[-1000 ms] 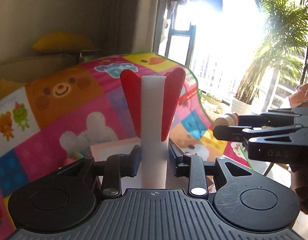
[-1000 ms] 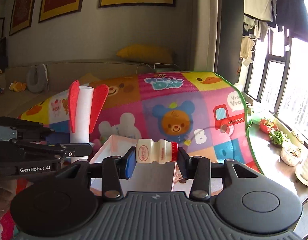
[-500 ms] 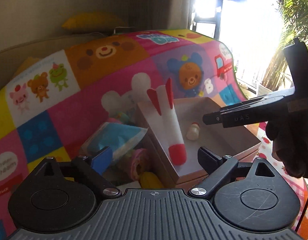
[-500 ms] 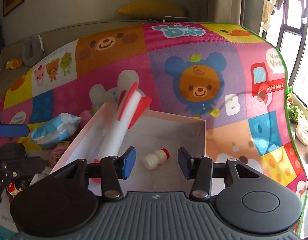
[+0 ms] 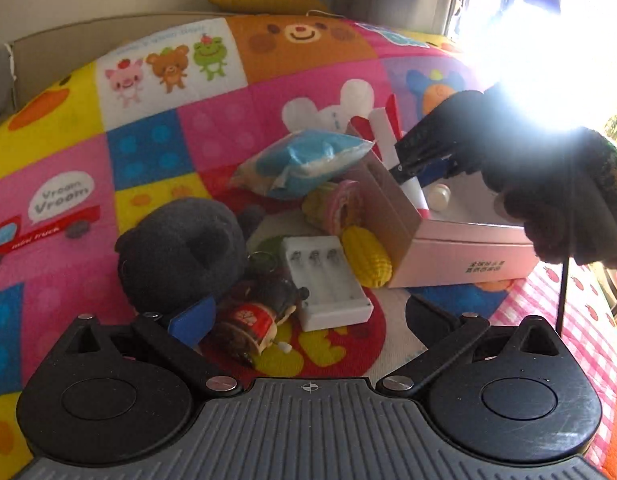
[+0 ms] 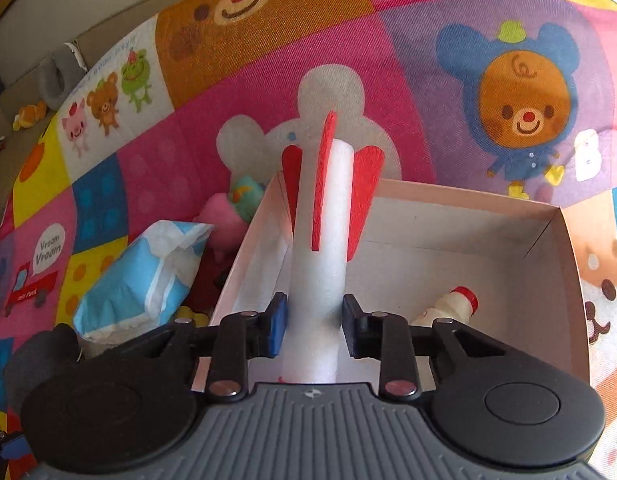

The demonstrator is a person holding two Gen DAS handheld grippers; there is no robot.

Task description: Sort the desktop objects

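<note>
right hand-held gripper: the right hand-held gripper [image 6: 313,330] sits inside the pink cardboard box [image 6: 564,276], its jaws either side of the white foam rocket with red fins [image 6: 322,256]; whether the pads press the tube or only flank it, i cannot tell.
rocket axis: long axis runs away from the right hand-held gripper, fins at the far end, tilted up against the box's left wall; the nose end is hidden under the gripper body.
second item in box: a small white drink bottle with a red cap [image 6: 448,306] lies on the box floor just right of the rocket, apart from it.
left hand-held gripper: the left hand-held gripper [image 5: 308,318] is wide apart and holds nothing, above the loose pile outside the box.
nearest to left: a white plastic battery holder [image 5: 328,284] and a small brown bear keychain [image 5: 256,316] lie between its fingers; a yellow corn toy [image 5: 366,256] touches the box's outer wall; a blue tissue pack [image 5: 304,162] lies farther off.
room: probably the left side takes the next piece; the box's near wall is the edge to clear, and open floor remains right of the bottle.
</note>
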